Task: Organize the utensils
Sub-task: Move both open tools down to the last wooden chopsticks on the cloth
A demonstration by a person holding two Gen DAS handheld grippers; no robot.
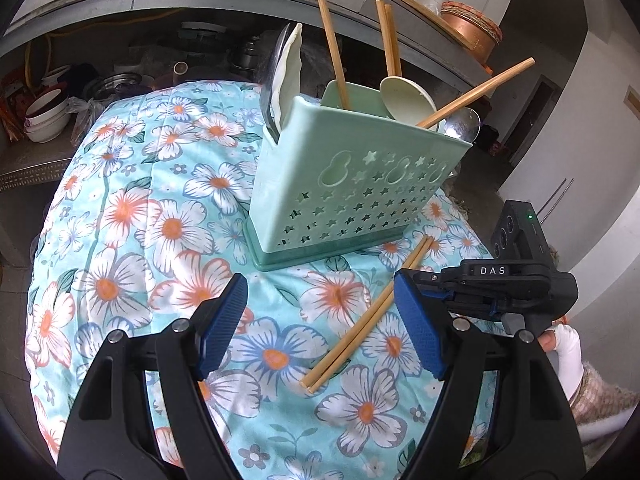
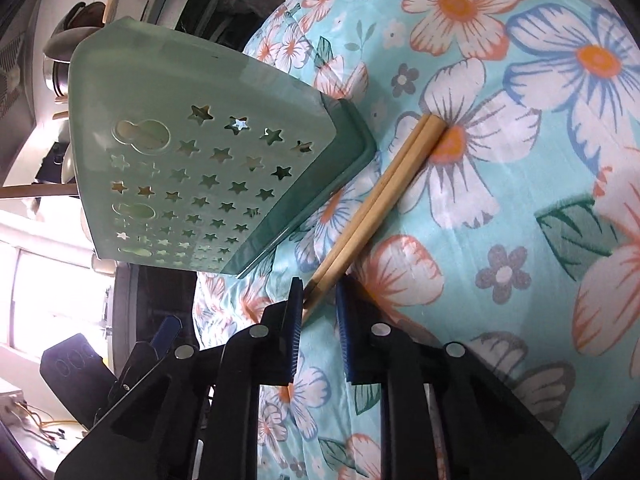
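From the left wrist, the left gripper hung with its jaws spread wide and holding nothing above the floral cloth. A pair of wooden chopsticks lay on the cloth just in front of the green utensil holder, which stood upright with spoons and more chopsticks in it.

From the right wrist, the right gripper sat with its fingers parted around the near end of the chopsticks, not yet clamped. The holder stood just beside them.
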